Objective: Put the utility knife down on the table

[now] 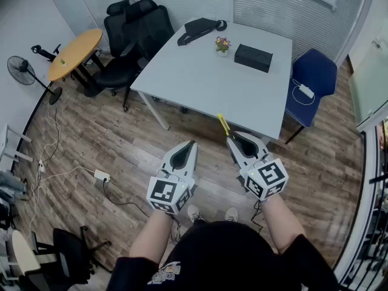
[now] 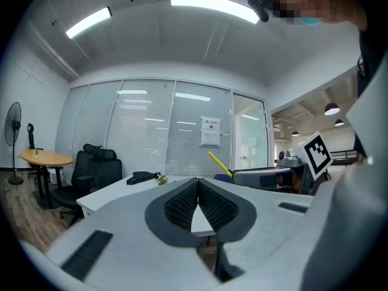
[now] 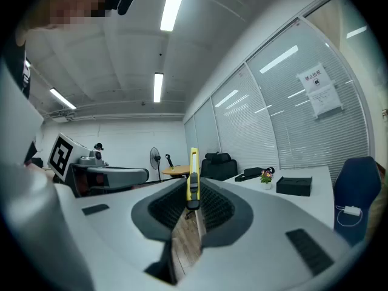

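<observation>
My right gripper is shut on a yellow utility knife, whose tip reaches just over the near edge of the white table. In the right gripper view the utility knife stands upright between the jaws, its black slider facing me. My left gripper hangs beside it over the wooden floor, short of the table, its jaws closed together with nothing between them. The left gripper view shows the right gripper and the knife's yellow end off to the right.
On the table's far part lie a black box, a small flower pot and a black bag. A blue chair stands at the table's right, black office chairs at its left, with a round wooden table beyond.
</observation>
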